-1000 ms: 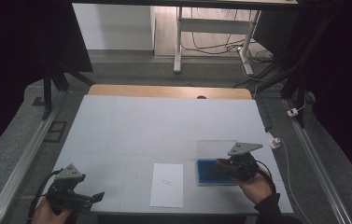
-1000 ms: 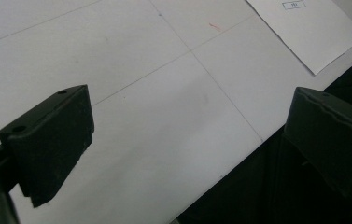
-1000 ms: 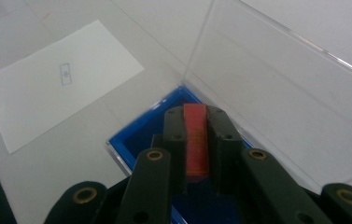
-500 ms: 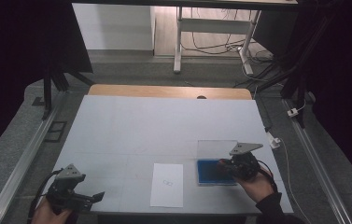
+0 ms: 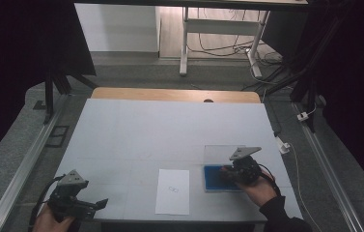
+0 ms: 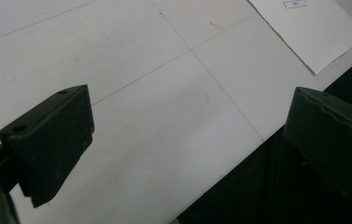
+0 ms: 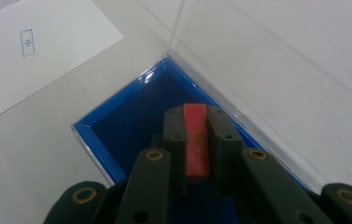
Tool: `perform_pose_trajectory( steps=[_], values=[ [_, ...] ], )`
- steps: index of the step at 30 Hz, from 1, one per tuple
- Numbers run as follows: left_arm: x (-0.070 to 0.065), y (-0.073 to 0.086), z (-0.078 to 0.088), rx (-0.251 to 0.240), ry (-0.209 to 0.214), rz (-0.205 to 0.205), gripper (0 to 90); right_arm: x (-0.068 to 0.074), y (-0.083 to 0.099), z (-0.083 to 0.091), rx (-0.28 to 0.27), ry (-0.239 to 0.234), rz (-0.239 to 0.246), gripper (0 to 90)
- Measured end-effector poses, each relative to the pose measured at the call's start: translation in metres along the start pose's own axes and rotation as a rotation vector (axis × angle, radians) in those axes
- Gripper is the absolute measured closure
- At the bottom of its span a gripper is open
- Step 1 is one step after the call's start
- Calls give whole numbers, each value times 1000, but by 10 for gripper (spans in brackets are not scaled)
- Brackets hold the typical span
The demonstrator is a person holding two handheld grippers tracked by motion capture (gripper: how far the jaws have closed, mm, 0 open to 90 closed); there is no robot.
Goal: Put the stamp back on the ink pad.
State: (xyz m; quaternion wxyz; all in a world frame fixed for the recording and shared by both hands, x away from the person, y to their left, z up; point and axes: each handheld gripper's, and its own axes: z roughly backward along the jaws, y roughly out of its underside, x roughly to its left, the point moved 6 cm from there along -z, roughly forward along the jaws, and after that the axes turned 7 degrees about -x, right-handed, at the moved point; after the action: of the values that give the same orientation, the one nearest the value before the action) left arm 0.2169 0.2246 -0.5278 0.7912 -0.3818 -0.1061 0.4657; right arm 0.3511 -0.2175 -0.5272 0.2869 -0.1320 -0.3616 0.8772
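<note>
A shallow blue case (image 5: 212,180) lies open on the white table, its clear lid (image 5: 220,154) standing up along the far side. My right gripper (image 5: 224,174) reaches over the case from the right. In the right gripper view the gripper (image 7: 195,112) is shut on a thin red piece (image 7: 196,140) held upright above the dark blue inside (image 7: 131,116) of the case. My left gripper (image 5: 100,204) rests at the table's front left edge. Its fingers (image 6: 52,140) stand wide apart with nothing between them.
A white sheet of paper (image 5: 172,191) with a small printed box lies left of the blue case, near the front edge. The sheet (image 6: 304,28) also appears in the left gripper view. A wooden strip (image 5: 175,94) runs along the table's far edge.
My right gripper has edged slightly to the left over the blue case, still shut on the red piece. The left gripper has stayed put.
</note>
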Motion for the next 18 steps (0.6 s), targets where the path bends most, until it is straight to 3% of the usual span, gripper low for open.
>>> perform_pose_trajectory(
  steps=[11,18],
  values=[
    [0,0,0,1,1,1,19,-2,1,1,4,0,-8,762],
    [0,0,0,1,1,1,19,-3,-3,9,-43,6,-42,702]
  ],
)
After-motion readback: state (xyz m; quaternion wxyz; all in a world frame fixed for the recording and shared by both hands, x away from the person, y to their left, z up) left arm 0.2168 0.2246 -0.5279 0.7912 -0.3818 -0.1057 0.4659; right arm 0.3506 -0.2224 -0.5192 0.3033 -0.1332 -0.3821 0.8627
